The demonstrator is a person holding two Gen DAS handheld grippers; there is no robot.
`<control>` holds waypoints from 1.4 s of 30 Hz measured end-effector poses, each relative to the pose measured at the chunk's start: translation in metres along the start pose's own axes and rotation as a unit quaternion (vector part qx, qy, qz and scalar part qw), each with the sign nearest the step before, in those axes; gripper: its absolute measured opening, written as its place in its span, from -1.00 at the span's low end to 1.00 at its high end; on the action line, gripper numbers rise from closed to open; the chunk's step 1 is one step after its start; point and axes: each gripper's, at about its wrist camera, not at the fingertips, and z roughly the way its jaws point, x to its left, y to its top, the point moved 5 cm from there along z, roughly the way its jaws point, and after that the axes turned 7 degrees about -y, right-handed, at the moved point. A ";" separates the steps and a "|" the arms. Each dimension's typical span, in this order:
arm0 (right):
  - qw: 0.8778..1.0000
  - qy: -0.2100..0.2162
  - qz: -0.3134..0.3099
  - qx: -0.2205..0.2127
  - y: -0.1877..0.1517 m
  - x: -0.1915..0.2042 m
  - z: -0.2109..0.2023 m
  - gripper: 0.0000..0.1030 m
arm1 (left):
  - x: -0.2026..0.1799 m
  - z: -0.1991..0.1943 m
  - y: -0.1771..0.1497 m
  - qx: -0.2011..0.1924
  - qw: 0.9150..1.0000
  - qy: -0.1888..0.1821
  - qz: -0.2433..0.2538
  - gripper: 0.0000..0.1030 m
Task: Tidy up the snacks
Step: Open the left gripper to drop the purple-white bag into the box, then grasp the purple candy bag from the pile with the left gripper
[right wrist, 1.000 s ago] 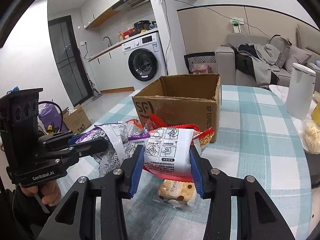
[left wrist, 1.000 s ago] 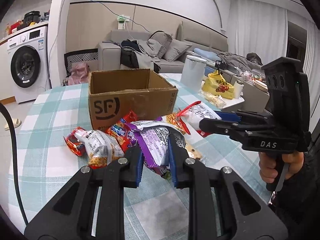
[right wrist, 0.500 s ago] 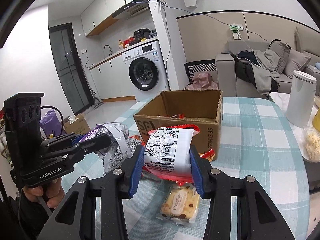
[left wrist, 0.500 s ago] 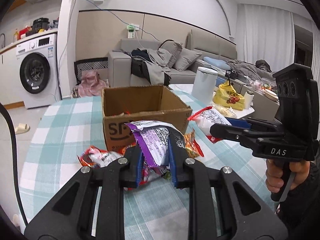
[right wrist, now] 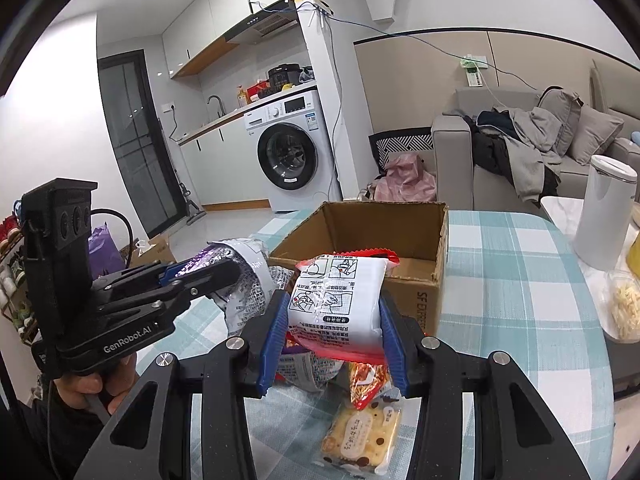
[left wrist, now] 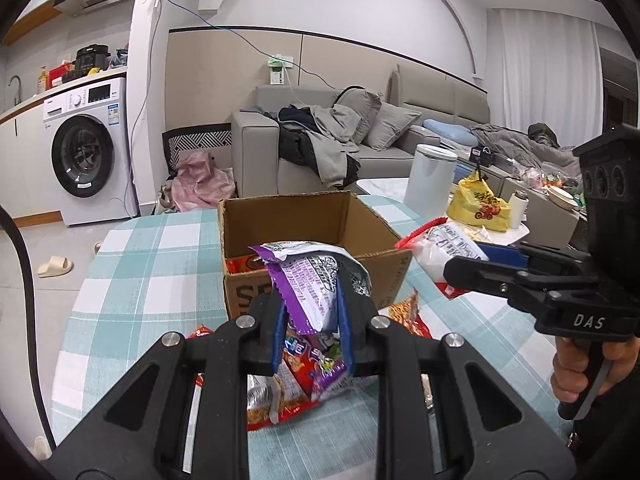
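Note:
My left gripper is shut on a purple and silver snack bag, held above the table just in front of an open cardboard box. My right gripper is shut on a white packet with red edges, also raised before the cardboard box. Each gripper shows in the other's view: the right gripper with its white packet, the left gripper with its purple bag. An orange packet lies inside the box.
Several loose snack packets lie on the checked tablecloth below the grippers, among them a yellow biscuit pack and a red packet. A white canister stands at the right. A sofa and a washing machine lie beyond.
Both grippers have risen with their packets and come closer to the box. The purple bag has come up off the pile, and the box interior now shows.

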 end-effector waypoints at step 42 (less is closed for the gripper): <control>0.999 0.011 0.034 -0.004 0.001 -0.004 0.000 -0.13 | 0.007 0.034 -0.120 0.154 0.988 -0.026 -0.018 0.16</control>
